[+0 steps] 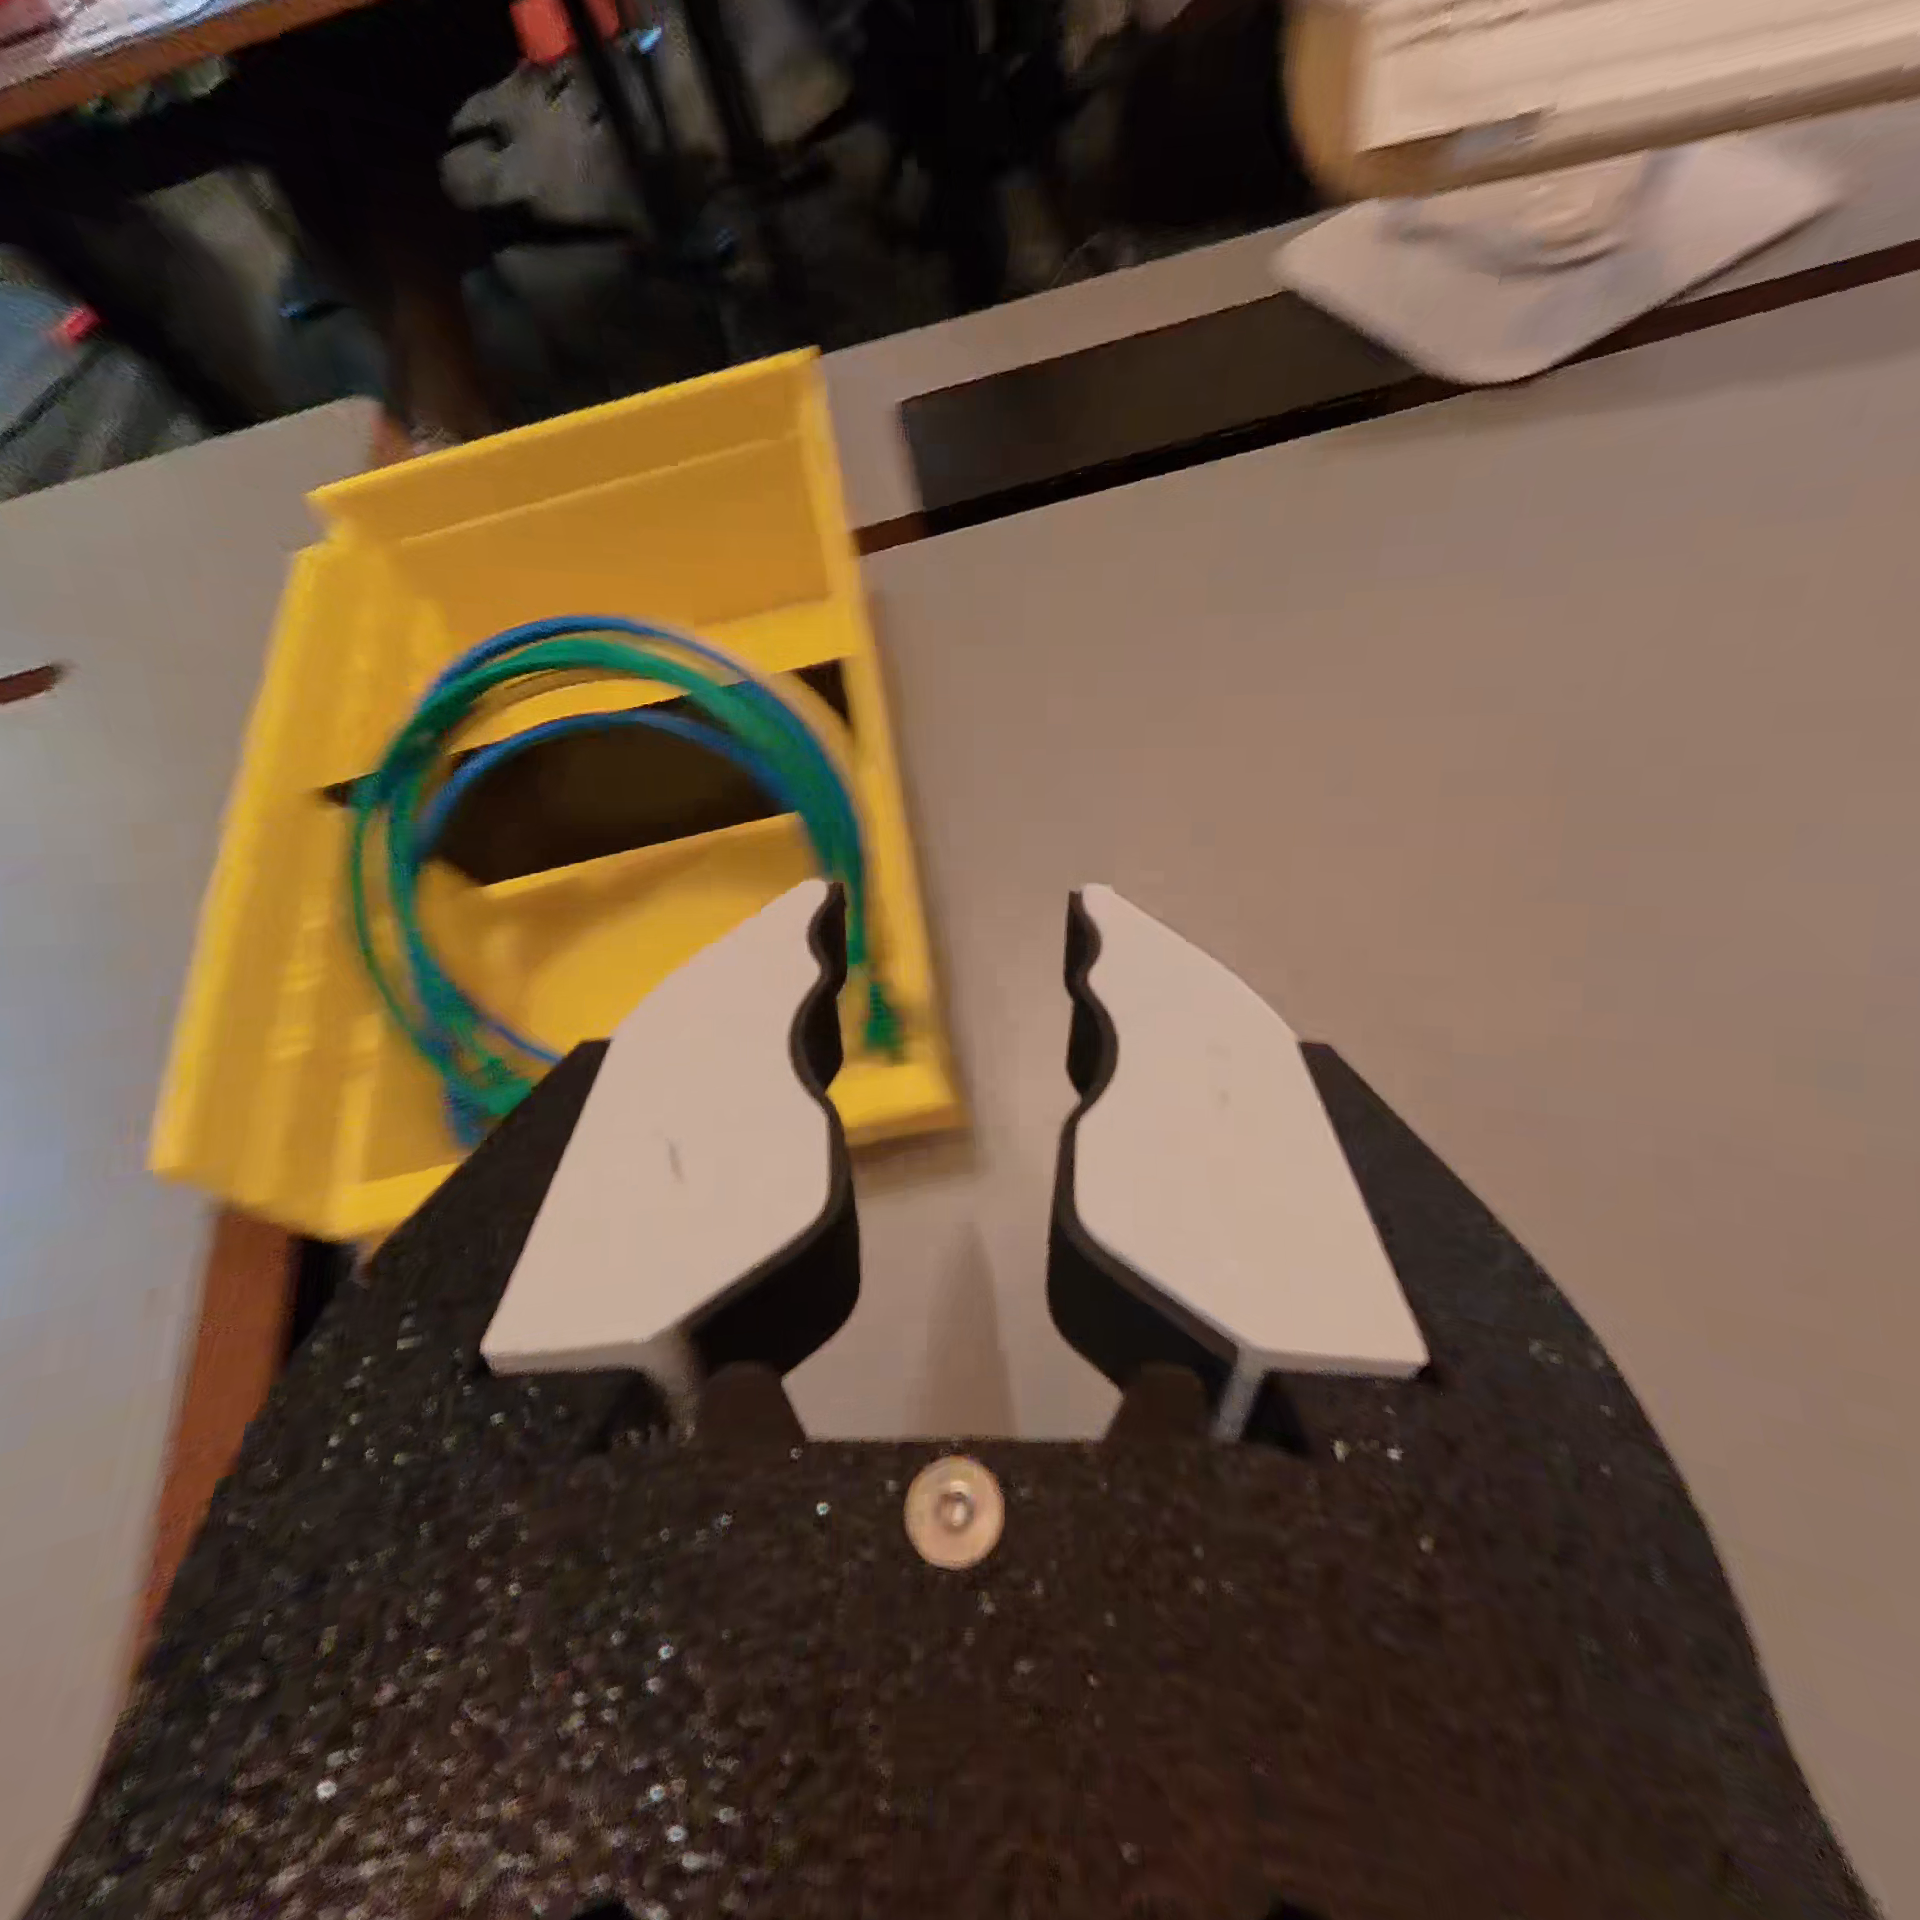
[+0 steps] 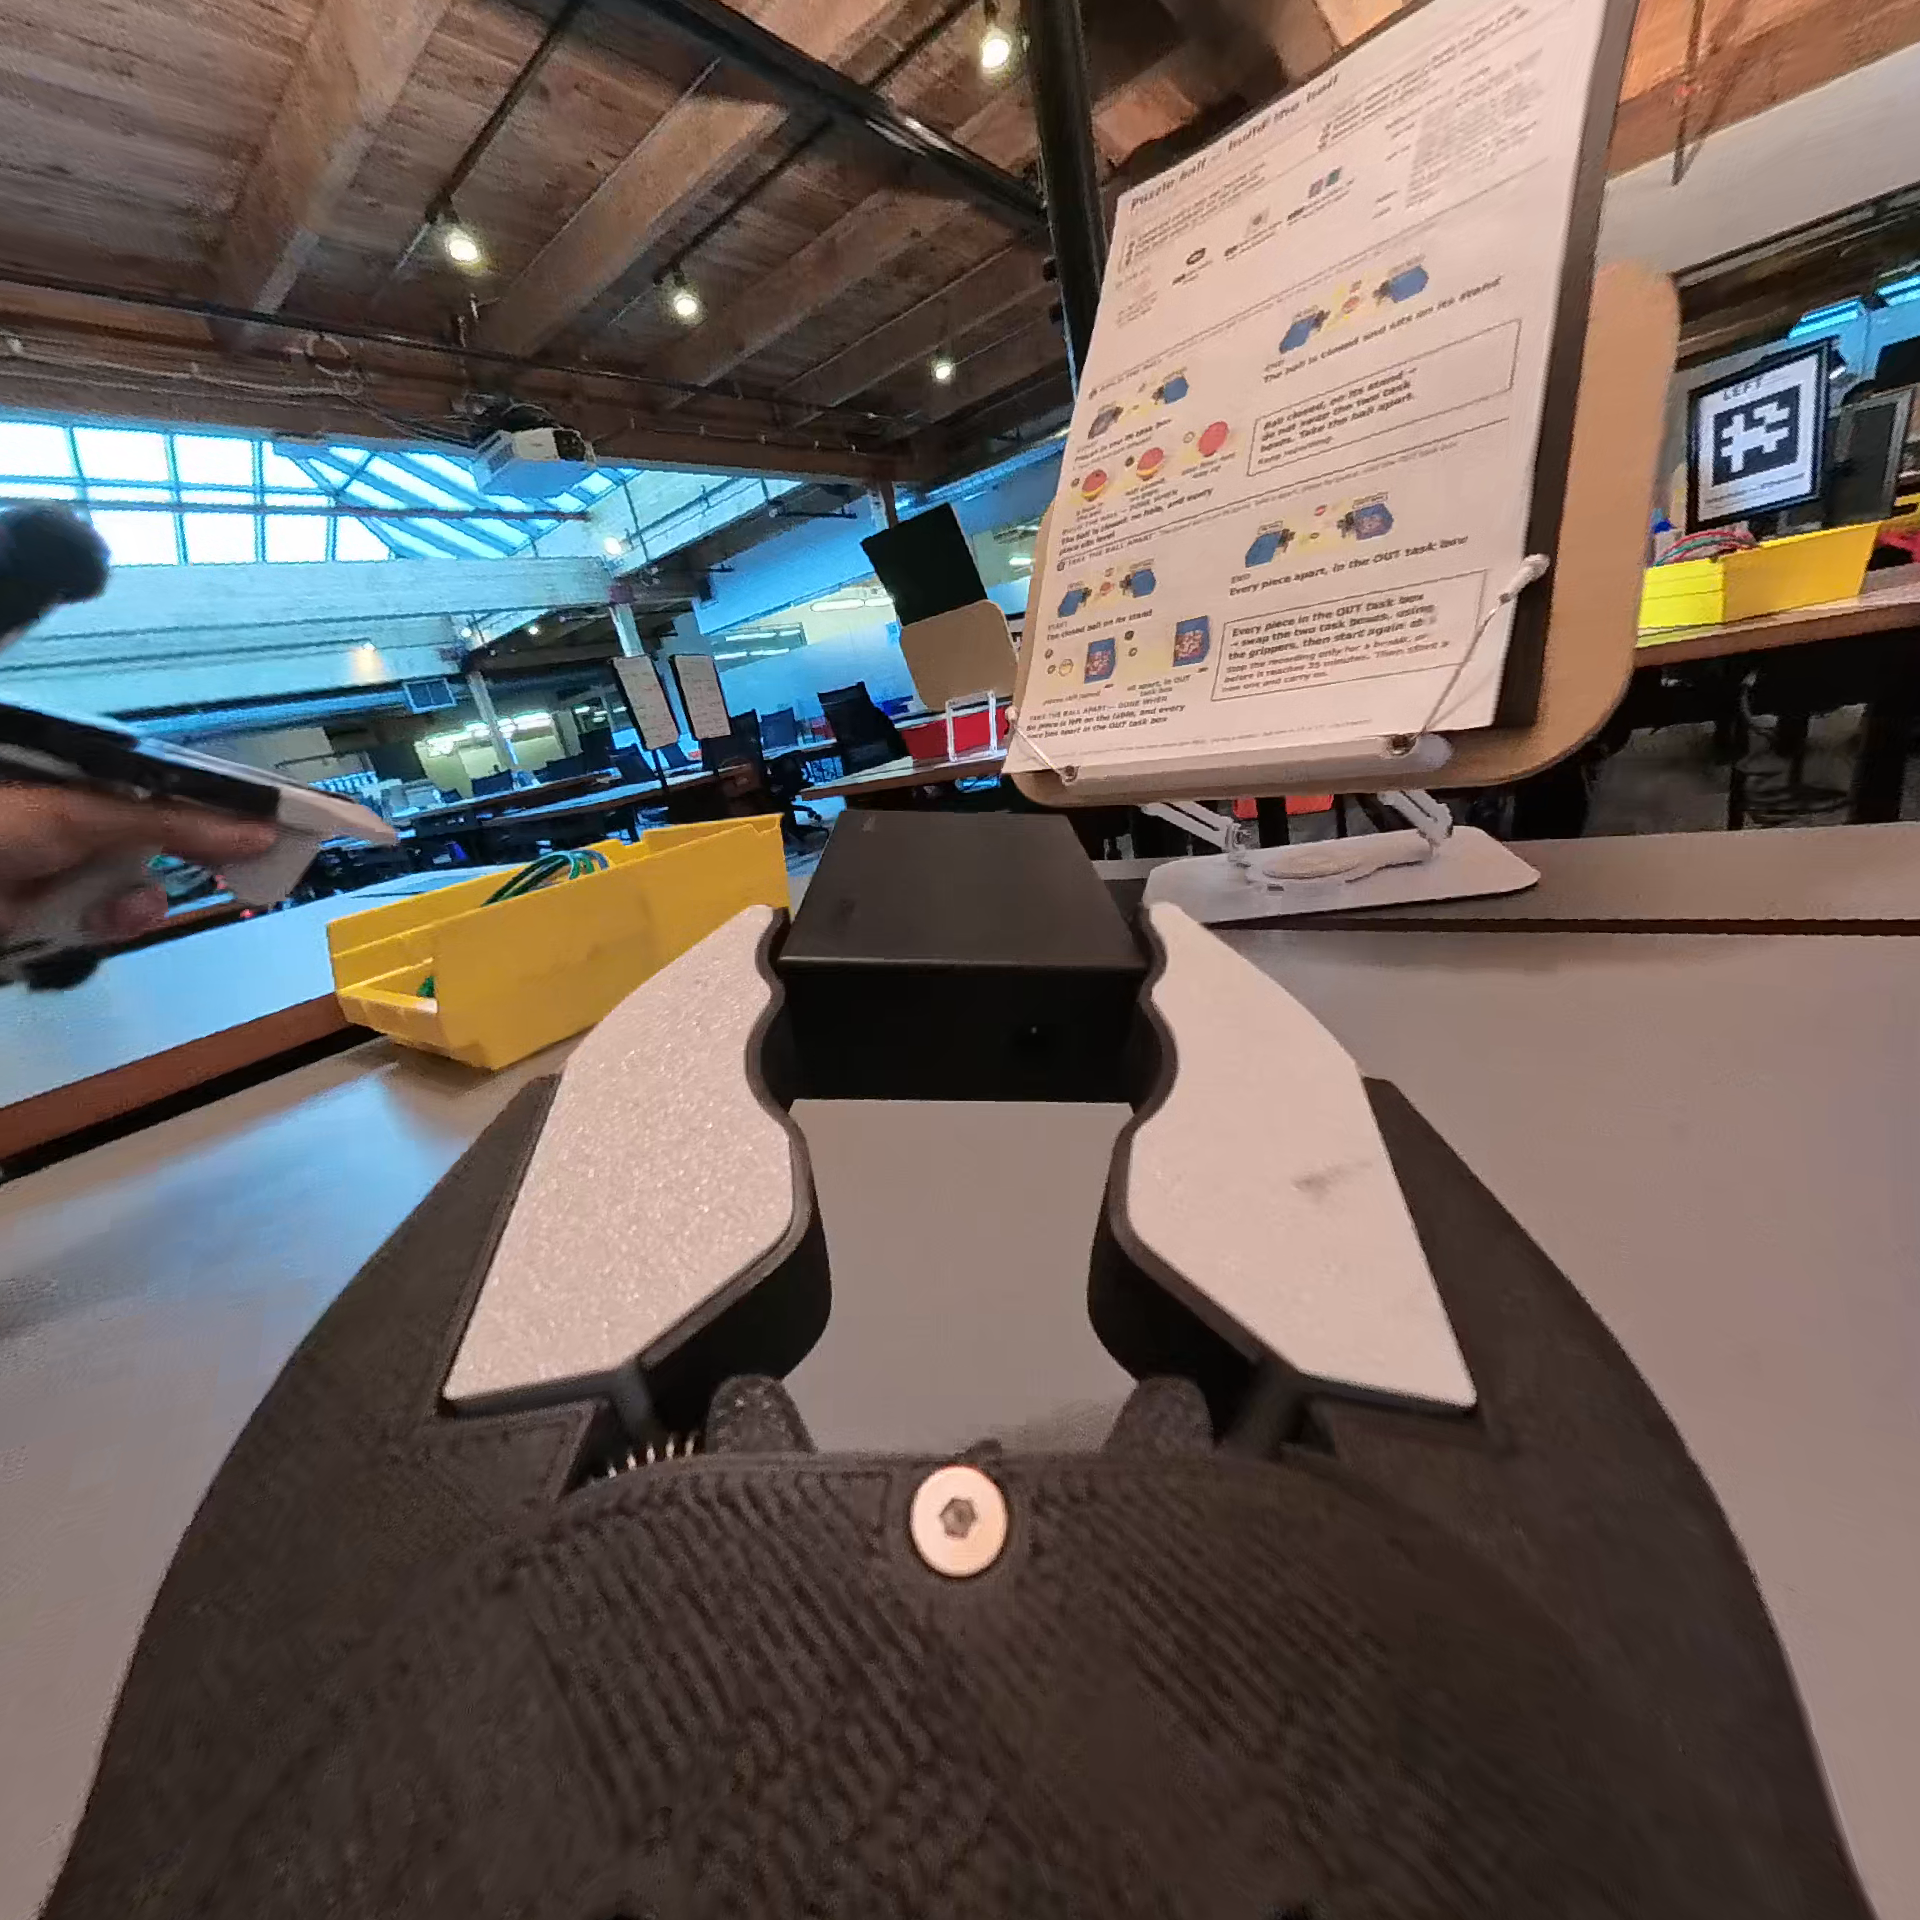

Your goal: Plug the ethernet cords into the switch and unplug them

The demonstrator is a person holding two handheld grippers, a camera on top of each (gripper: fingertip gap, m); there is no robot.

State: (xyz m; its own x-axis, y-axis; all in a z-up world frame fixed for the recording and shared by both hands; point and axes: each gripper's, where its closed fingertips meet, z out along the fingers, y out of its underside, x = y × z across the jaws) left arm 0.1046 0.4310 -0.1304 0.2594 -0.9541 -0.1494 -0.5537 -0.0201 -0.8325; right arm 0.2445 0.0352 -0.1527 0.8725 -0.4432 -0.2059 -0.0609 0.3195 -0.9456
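Grey tabletop (image 1: pixel 1455 831) fills most of what my left gripper (image 1: pixel 951 904) sees, its two pale fingers spread apart with nothing between them but bare surface. Just beyond my left fingertip lies a yellow bin (image 1: pixel 582 582), tilted in the view, holding the ethernet cords (image 1: pixel 623 686): blue and green loops coiled together, with green plug ends near the bin's front right corner. The whole view is smeared by motion, so I cannot count the cords or make out the plugs clearly. A dark slot in the bin floor shows under the loops. Farther back a black rectangle (image 1: pixel 1122 426) lies flat on the table, its shape blurred; a pale stand base (image 1: pixel 1558 270) sits at the top right, cut off by the frame. My right gripper (image 2: pixel 961 925) is low over the table, jaws set wide, and the switch (image 2: pixel 956 935) is a plain black box standing right at my fingertips, which flank its front corners; I cannot tell whether they touch it. Its ports are not visible from this side. To its left sits the yellow bin (image 2: pixel 561 935), only a sliver of green cord showing above its rim. Behind, a printed sheet on a tilted stand (image 2: pixel 1309 416) hides part of the room. At the far left edge, a hand (image 2: pixel 94 852) holding the other gripper is partly cut off.
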